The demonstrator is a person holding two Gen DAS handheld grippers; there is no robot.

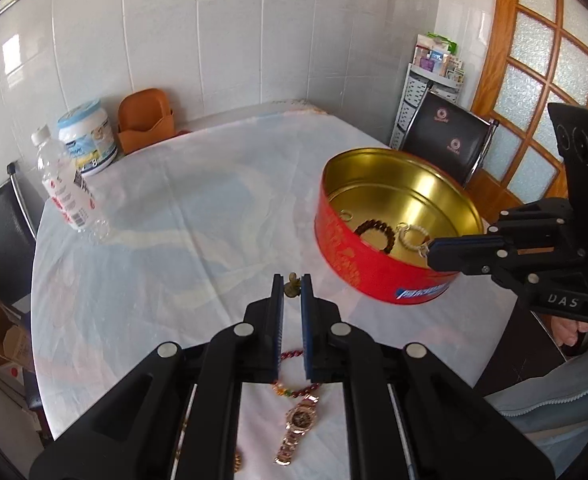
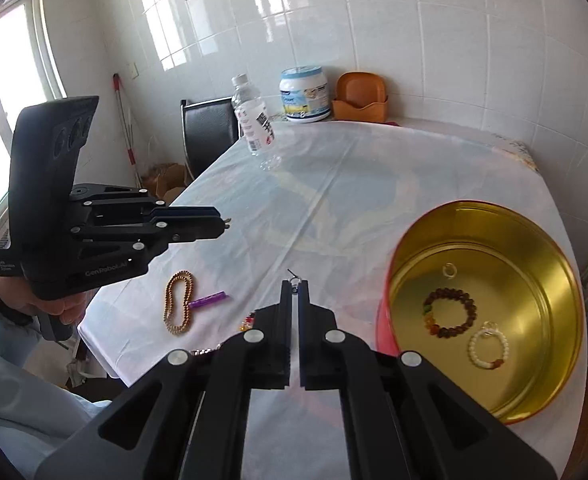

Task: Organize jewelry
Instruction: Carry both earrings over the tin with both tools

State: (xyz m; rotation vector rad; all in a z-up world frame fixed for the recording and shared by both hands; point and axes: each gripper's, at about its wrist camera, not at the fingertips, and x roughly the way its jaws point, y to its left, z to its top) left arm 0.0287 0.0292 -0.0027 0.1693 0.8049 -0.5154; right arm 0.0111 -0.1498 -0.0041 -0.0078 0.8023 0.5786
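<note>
Sitting on the tabletop (image 2: 373,168), the red tin (image 1: 345,256) already holds two bead bracelets and small rings, while a gold bead necklace (image 2: 178,302), a watch (image 1: 298,424) and a purple piece (image 2: 208,300) remain outside. Each gripper is clamped on a small item above the cloth: left gripper (image 1: 292,286) on a dark charm (image 1: 292,286), right gripper (image 2: 294,286) on a ringed earring (image 2: 295,282).

White glossy tiled wall (image 2: 413,40) behind table (image 1: 174,220), daylight reflected on tiles. Table covered with pale cloth bearing faint blue pattern. Window (image 2: 10,92) at left of right-wrist view, bright. Wooden door (image 1: 549,60) with frosted glass panes at right of left-wrist view. Grey plastic drawer rack (image 1: 413,96) in corner beside door, small packets on top. Black chair (image 1: 449,140) at far side of table, another black chair (image 2: 208,128) at table end. Cardboard box (image 2: 166,180) on floor near wall.
</note>
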